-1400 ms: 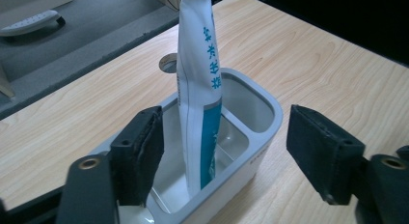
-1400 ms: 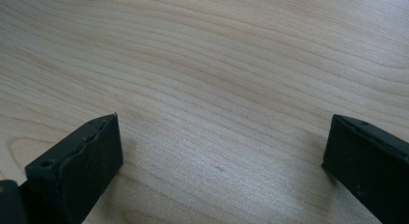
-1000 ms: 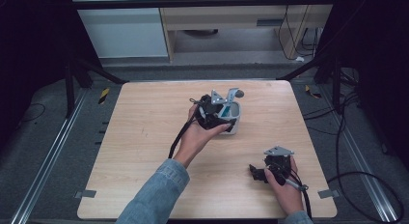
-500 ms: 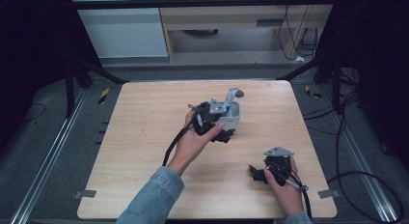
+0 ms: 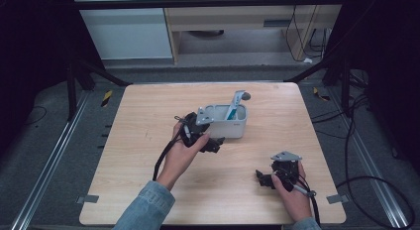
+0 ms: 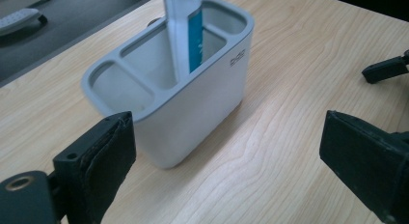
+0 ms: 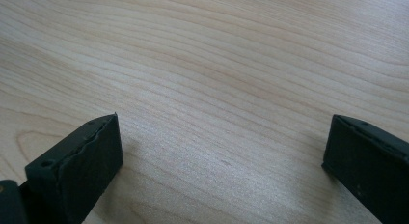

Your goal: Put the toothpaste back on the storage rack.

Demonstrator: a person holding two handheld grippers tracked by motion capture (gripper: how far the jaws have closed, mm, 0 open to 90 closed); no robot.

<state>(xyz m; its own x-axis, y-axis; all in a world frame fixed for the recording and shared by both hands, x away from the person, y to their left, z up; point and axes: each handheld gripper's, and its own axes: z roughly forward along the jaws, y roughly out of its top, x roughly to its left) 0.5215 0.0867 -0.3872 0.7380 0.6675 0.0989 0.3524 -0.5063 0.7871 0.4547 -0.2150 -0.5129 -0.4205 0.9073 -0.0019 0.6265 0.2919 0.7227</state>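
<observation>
Your left tongs [image 6: 226, 151] are gaping empty beside the holder [image 6: 193, 103]. The tube [image 6: 185, 31] is running off-frame. Your right tongs [image 7: 222, 161] are gaping over bare table [image 7: 217, 64].

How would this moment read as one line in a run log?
left hand-held gripper: open, before holder | toothpaste tube: in holder | right hand-held gripper: open
</observation>
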